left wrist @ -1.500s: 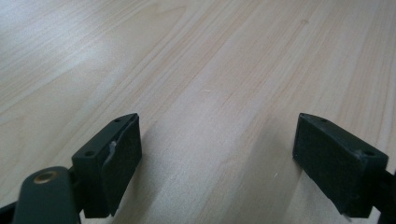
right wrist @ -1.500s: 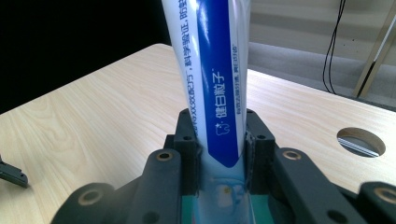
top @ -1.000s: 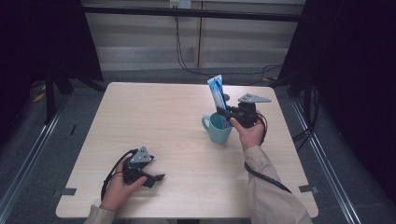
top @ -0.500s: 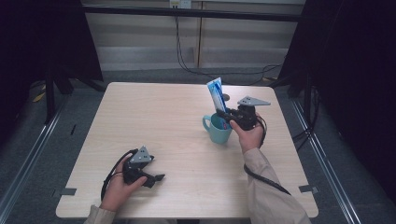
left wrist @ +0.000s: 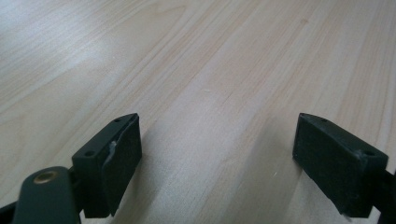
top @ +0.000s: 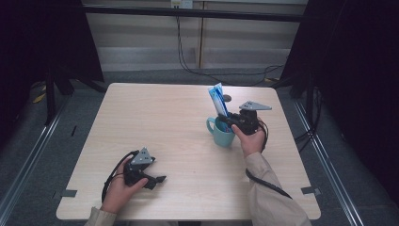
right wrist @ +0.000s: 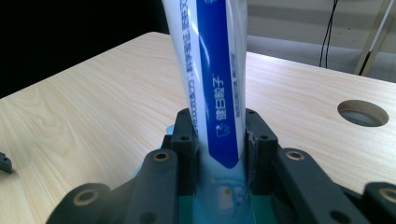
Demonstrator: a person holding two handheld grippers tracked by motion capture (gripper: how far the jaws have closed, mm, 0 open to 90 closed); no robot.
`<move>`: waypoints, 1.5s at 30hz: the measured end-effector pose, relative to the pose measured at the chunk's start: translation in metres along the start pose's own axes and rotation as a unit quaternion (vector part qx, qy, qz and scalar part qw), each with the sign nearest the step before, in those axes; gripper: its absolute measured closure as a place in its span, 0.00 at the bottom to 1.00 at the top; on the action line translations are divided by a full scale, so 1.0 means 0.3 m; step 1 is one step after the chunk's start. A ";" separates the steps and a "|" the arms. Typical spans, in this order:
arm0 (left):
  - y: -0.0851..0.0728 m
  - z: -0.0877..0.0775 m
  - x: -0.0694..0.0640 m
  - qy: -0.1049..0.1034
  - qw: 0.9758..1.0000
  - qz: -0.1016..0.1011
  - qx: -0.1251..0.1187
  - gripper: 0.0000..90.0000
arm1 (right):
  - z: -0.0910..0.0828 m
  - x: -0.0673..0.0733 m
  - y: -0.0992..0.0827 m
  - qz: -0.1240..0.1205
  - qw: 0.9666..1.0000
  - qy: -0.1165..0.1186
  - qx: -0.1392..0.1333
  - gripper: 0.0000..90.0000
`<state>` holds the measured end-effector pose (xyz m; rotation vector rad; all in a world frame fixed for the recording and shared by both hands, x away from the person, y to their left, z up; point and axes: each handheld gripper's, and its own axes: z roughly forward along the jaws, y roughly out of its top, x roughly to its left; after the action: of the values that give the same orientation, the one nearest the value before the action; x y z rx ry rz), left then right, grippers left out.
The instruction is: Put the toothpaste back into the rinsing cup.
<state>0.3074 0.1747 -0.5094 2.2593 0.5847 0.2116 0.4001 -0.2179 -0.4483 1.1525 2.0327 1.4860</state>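
Toward the right edge of the table (top: pixel 155 117), somewhat nearer the far edge than the near one, a blue-and-white toothpaste tube (top: pixel 218 100) is seen standing tilted in a teal mug (top: pixel 221 133), its upper end leaning toward the far left corner. In the right gripper view the tube (right wrist: pixel 215 79) is pressed on both sides by the pads of the right gripper (right wrist: pixel 219 140), whose jaws are nearly closed around it and have just been easing very slightly apart; contact with the tube is kept. The right gripper (top: pixel 231 123) is held over the mug's rim by the person's right hand (top: pixel 251 140), with a beige sleeve (top: pixel 270 197) reaching back to the near edge. A round grommet hole (right wrist: pixel 363 112) is set in the tabletop just beyond, by the far right corner.

Close to the near left corner, the left gripper (top: pixel 157 180) is rested low over the wood in the left hand (top: pixel 120 188); its jaws are spread wide with nothing between them, bare light woodgrain being shown under them.

The table is surrounded by grey floor (top: pixel 28 155), dark frame posts, black curtains at both sides, and pale wall panels with cables (top: pixel 188 56) hanging behind the far edge.
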 end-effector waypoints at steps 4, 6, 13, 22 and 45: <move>0.000 0.000 0.000 0.000 1.000 0.001 0.000 0.17 | 0.005 0.006 0.000 -0.005 1.000 -0.003 0.014 0.77; 0.000 -0.001 0.000 0.000 1.000 0.000 0.000 0.17 | 0.006 0.005 -0.006 -0.003 1.000 -0.002 0.015 0.77; 0.000 -0.001 0.000 0.000 1.000 0.000 0.000 0.17 | 0.005 -0.004 -0.021 0.000 1.000 -0.003 0.022 0.75; 0.000 0.000 0.000 0.000 1.000 0.000 0.000 0.17 | -0.012 -0.003 -0.009 0.004 1.000 -0.002 0.016 0.68; 0.000 0.000 -0.001 0.000 1.000 0.000 0.000 0.17 | -0.030 -0.001 0.057 -0.004 0.998 -0.037 0.059 0.28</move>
<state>0.3072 0.1748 -0.5094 2.2589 0.5844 0.2121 0.4008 -0.2219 -0.4295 1.2252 2.0962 1.3155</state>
